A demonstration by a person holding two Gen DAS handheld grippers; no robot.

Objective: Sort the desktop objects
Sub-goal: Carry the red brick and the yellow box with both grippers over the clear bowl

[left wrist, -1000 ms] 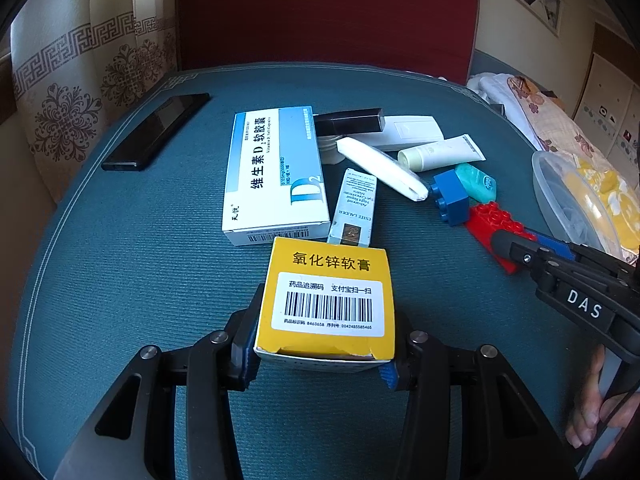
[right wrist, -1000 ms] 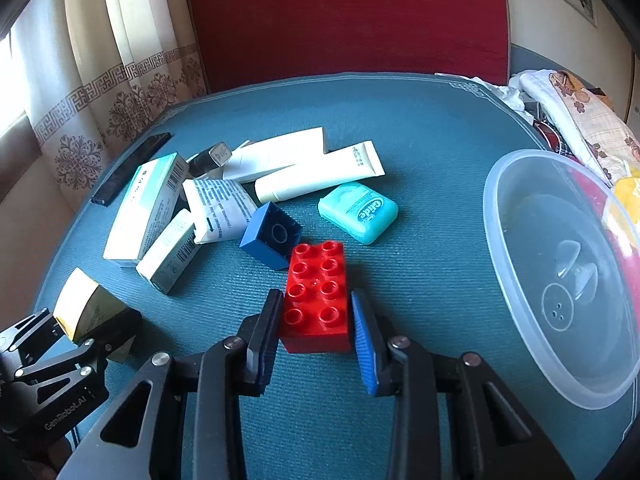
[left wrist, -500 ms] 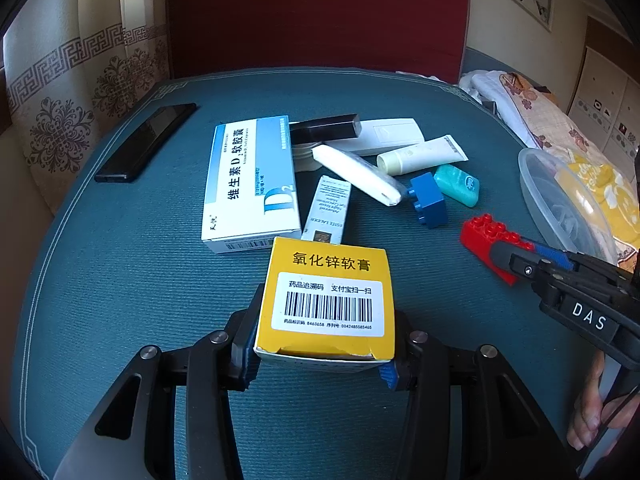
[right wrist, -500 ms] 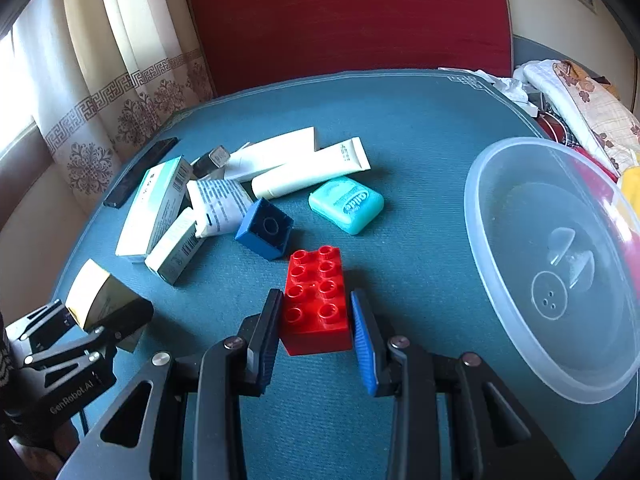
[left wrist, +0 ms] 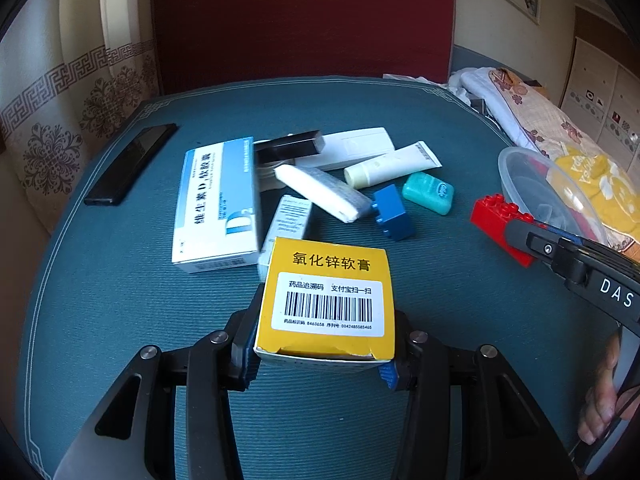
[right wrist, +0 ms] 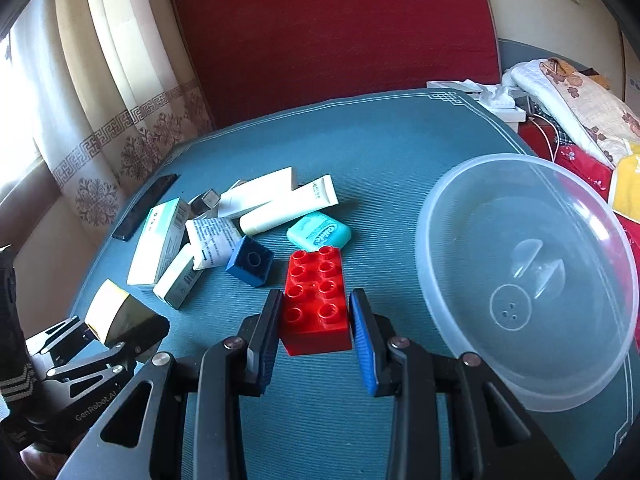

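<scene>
Yellow box [left wrist: 326, 300] with the barcode label is clamped in the left gripper [left wrist: 320, 354], held above the teal surface [left wrist: 120, 300]. Red brick [right wrist: 316, 300] is pinched in the right gripper [right wrist: 316, 332], just left of the clear plastic bowl [right wrist: 524, 280]. Blue brick [right wrist: 250, 260], teal floss case [right wrist: 318, 232] and tubes lie beyond.

Yellow box [left wrist: 326, 300] with white barcode label; red studded brick [right wrist: 315, 300]; blue block [right wrist: 250, 261]; teal floss case [right wrist: 319, 232]. Teal table cover [right wrist: 360, 152] edged with a pale line border. Cream curtain [right wrist: 120, 128] with brown key-fret and floral pattern; clear bowl [right wrist: 436, 280].
</scene>
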